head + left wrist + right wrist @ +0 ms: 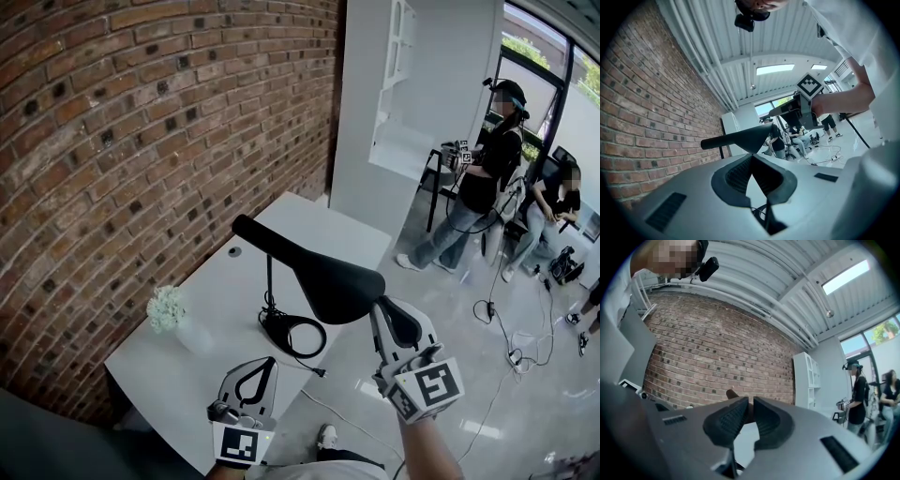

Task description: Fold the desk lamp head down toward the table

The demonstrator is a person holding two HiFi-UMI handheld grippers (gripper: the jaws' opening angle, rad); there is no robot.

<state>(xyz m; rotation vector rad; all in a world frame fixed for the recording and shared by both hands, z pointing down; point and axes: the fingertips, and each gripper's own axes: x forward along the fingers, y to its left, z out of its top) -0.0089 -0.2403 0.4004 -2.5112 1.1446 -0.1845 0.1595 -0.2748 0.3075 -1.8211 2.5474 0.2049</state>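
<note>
Pinching the one lamp head (319,277), right gripper (386,309) jaws, left gripper (269,362) jaws pressed together, one table (319,225)

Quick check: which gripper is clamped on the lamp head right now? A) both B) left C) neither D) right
D: the right gripper has its jaws closed on the wide end of the lamp head, while the left gripper is clear of it, jaws together on nothing.

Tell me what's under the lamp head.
Under the lamp head: its thin stem, ring base and cord on the white table. The head covers part of the tabletop.
</note>
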